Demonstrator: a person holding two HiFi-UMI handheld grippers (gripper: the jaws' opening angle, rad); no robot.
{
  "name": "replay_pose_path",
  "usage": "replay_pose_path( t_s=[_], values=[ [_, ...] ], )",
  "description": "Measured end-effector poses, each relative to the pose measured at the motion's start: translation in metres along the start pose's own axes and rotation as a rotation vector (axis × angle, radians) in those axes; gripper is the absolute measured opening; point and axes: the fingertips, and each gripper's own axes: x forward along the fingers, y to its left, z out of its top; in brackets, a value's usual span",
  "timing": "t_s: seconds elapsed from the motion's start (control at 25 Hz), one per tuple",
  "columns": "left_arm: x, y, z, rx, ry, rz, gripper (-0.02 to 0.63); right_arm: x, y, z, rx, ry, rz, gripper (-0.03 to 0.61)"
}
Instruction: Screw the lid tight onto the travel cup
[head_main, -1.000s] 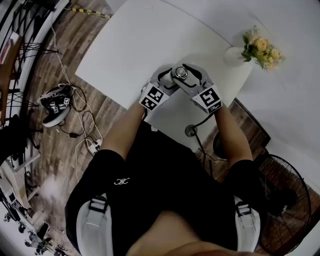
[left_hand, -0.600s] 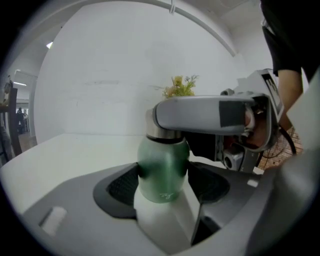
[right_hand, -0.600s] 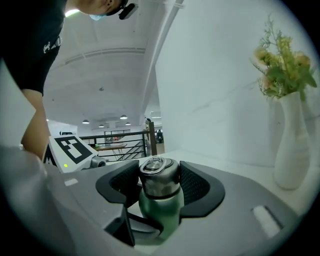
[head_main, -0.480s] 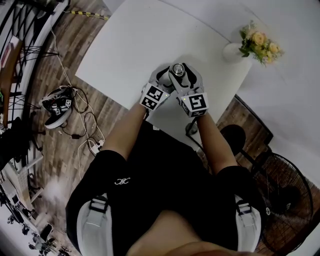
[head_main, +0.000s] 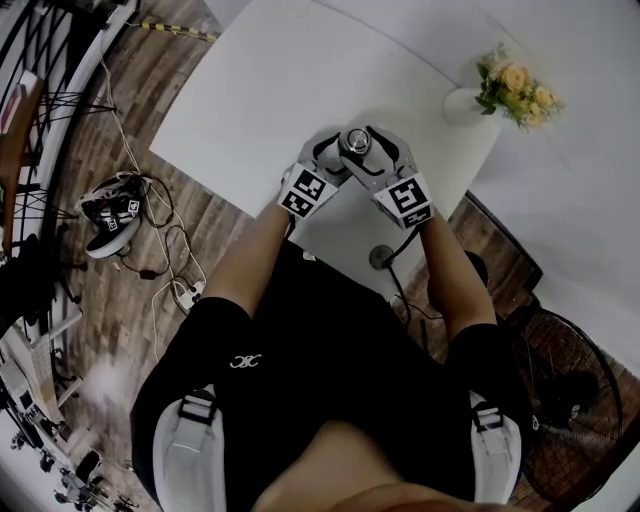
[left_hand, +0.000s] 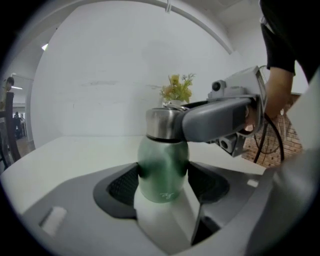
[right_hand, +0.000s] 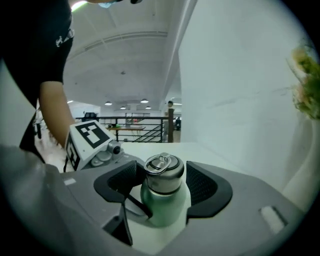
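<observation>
"Two hand-held grippers, states?"
"Clamped: left hand-held gripper (left_hand: 163, 182) on the green travel cup (left_hand: 162, 155), upright on the white bench (head_main: 280, 80). Loose: right hand-held gripper (right_hand: 162, 187) — jaws just opening, steel lid (right_hand: 164, 175) between them, slight gaps."
"Lid on?"
"Seated on the cup."

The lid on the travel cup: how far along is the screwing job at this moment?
Done: the lid sits level on the green travel cup. In hand: the left gripper clamps the cup body; the right gripper has its fingers either side of the lid, and they have just been opening, probably to take a fresh grip. Left: likely more turns; how tight it is cannot be seen.
</observation>
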Motion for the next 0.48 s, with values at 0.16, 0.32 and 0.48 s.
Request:
replay_pose_path(
  t_s=[0.16, 0.32, 0.48],
  values=[
    [0.003, 0.000, -0.001, 0.014, 0.005, -0.015, 0.362, -0.004, -0.001, -0.003, -0.208, 0.164, 0.234, 0.288],
    [0.003, 0.000, 0.000, 0.026, 0.007, -0.023, 0.362, -0.004, 0.000, -0.015, -0.553, 0.401, 0.443, 0.288],
    [0.002, -0.001, -0.001, 0.029, 0.007, -0.017, 0.361, -0.005, 0.020, -0.020, -0.851, 0.587, 0.657, 0.288]
  ],
)
